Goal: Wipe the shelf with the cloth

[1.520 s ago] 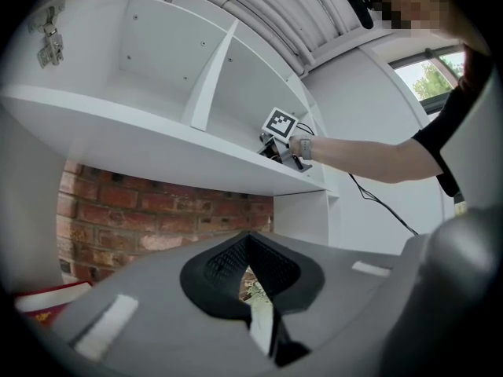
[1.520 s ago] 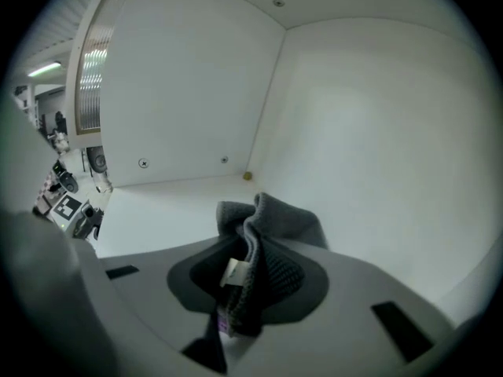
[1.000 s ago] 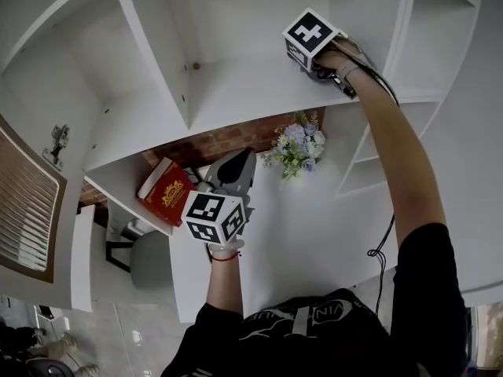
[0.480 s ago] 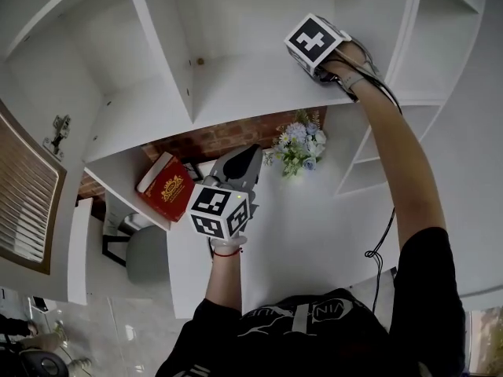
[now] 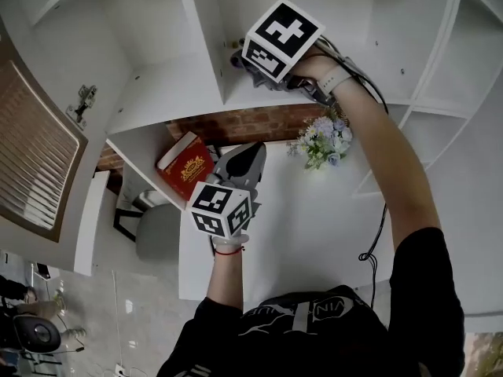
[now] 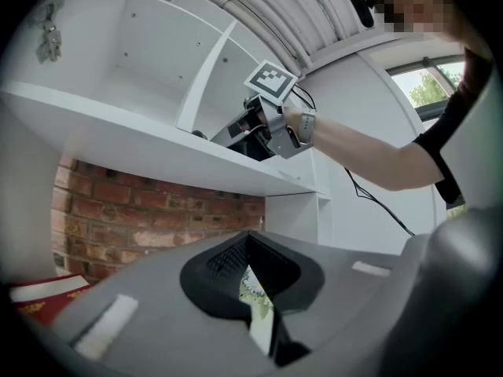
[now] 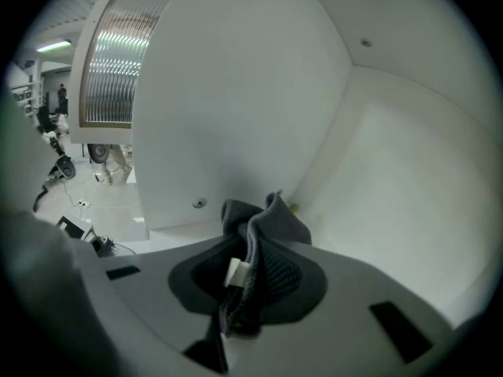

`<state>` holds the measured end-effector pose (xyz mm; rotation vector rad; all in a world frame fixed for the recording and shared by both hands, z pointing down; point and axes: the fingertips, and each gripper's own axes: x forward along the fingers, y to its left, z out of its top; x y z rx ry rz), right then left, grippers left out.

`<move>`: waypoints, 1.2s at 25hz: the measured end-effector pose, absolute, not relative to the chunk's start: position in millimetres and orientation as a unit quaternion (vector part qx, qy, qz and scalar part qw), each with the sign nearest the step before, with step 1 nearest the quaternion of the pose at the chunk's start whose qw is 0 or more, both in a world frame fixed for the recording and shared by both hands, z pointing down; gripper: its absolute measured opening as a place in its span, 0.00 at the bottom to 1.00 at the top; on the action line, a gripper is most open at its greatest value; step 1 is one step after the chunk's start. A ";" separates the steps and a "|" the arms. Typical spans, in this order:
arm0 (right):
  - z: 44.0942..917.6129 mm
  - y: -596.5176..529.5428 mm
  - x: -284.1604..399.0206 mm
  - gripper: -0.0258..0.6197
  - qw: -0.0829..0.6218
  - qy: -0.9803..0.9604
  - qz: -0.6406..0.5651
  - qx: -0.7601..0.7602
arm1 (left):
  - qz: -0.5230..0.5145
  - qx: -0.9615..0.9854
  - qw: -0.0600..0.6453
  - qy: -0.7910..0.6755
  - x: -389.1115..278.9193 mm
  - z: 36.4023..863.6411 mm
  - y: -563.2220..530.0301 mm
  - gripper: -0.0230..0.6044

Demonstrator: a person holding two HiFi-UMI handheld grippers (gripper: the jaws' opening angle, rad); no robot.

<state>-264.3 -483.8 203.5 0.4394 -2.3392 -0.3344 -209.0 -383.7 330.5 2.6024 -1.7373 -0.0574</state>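
Note:
A dark grey cloth [image 7: 266,217] is pinched in my right gripper [image 7: 250,251], which is shut on it. The cloth is bunched against the white shelf [image 7: 161,238], close to the corner where an upright divider [image 7: 236,108] meets the back wall. In the head view the right gripper [image 5: 253,63] reaches into the upper shelf [image 5: 181,93], and the cloth [image 5: 236,56] pokes out by the divider [image 5: 206,34]. My left gripper [image 5: 253,151] hovers lower, in front of the brick wall, shut and empty. The left gripper view shows its jaws [image 6: 248,246] closed, with the right gripper [image 6: 253,128] on the shelf [image 6: 157,144] above.
A red book [image 5: 186,167] leans on the lower shelf at the left. A bunch of pale flowers [image 5: 322,140] stands against the brick wall [image 5: 244,124]. A cabinet hinge [image 5: 82,100] and a slatted wooden panel [image 5: 31,171] sit far left. A grey chair [image 5: 153,234] stands on the floor below.
My right gripper has slid left along the upper shelf with the cloth, up to the upright divider. The left gripper has stayed about where it was.

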 end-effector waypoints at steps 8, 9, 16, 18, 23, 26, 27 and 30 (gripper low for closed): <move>220.0 -465.8 -296.9 0.16 0.403 -0.891 -0.158 0.135 | -0.011 0.799 0.017 -0.602 -248.1 339.2 -353.3 0.05; 220.4 -466.3 -296.6 0.15 0.405 -0.892 -0.150 0.133 | -0.010 0.797 0.017 -0.604 -250.2 339.6 -351.1 0.05; 220.6 -475.0 -277.8 0.15 0.401 -0.896 -0.109 0.154 | -0.003 0.805 0.011 -0.593 -237.1 338.1 -350.9 0.05; 220.9 -481.4 -264.3 0.15 0.406 -0.892 -0.103 0.171 | -0.003 0.812 0.010 -0.584 -228.6 337.2 -353.7 0.05; 222.7 -502.6 -216.3 0.15 0.423 -0.874 -0.087 0.222 | -0.002 0.831 0.006 -0.556 -200.6 335.5 -364.3 0.05; 222.4 -517.1 -180.3 0.15 0.429 -0.862 -0.076 0.259 | -0.003 0.846 0.004 -0.533 -178.5 333.5 -371.8 0.05; 222.2 -522.1 -168.1 0.15 0.432 -0.857 -0.072 0.272 | -0.004 0.851 0.003 -0.525 -171.0 332.8 -374.2 0.05; 222.4 -537.3 -129.5 0.15 0.441 -0.839 -0.060 0.313 | -0.005 0.865 0.001 -0.501 -148.0 331.5 -381.0 0.05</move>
